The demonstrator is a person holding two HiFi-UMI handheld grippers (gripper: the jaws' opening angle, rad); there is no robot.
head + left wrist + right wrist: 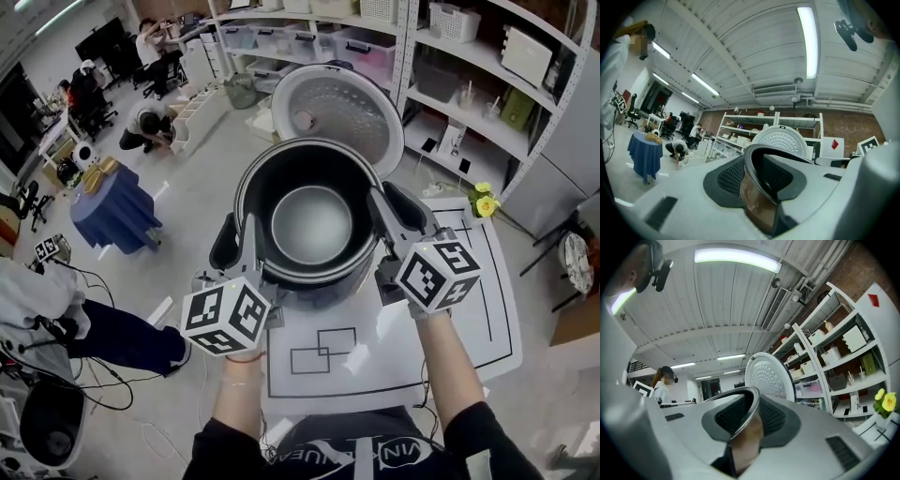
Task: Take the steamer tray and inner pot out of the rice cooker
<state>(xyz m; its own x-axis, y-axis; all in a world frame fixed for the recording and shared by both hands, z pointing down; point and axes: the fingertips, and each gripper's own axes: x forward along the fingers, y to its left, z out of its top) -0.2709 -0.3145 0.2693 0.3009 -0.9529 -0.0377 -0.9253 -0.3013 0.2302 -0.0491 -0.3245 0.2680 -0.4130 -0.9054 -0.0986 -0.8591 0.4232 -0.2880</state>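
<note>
From my seat the white table (473,323) with its black outlines fills the lower half of the head view, and shelving (487,84) runs along the far side of the room. On the table sits the rice cooker, its perforated lid (337,105) thrown open and standing up behind everything else. I think the grey band just under the pot is the cooker's body (314,292), but it is mostly covered, so I can't be sure.

The inner pot (281,178) is dark-walled with a pale metal floor. It hangs between my two claws, directly over the cooker and in front of the lid, with its mouth facing up at the head camera.

The left claw (246,246) is clenched on the pot's left rim. In the left gripper view one textured pad lies against the outside wall and the other against the inside, with the rim edge (757,159) standing up between them. The right claw (389,220) is clamped the same way on the opposite rim, and the right gripper view shows the metal lip (747,420) pinched between its two pads.

A small bunch of yellow flowers (485,200) stands at the table's far right corner.
</note>
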